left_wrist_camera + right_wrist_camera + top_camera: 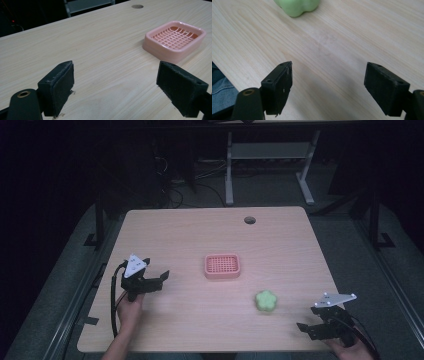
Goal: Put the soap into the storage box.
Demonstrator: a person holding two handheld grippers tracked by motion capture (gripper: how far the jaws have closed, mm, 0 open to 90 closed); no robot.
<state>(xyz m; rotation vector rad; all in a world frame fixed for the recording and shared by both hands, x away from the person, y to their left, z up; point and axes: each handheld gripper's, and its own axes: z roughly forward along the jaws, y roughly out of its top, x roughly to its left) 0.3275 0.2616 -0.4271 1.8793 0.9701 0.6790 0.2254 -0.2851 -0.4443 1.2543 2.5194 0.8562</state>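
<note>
lying flat under everything: wooden table (200, 235), cable hole (249, 220) near far edge. sitting mid-table: pink soap dish (222, 266), grid bottom, nothing inside. hovering low at left side: left gripper (159, 276), jaws gaping wide, gripping nothing, soap dish (174, 40) ahead to its right, well apart. hanging at near right corner: right gripper (306, 328), jaws also spread wide, holding nothing. resting on bare wood between dish and right gripper: green flower-shaped soap (266, 300), near right gripper, not touching.
</note>
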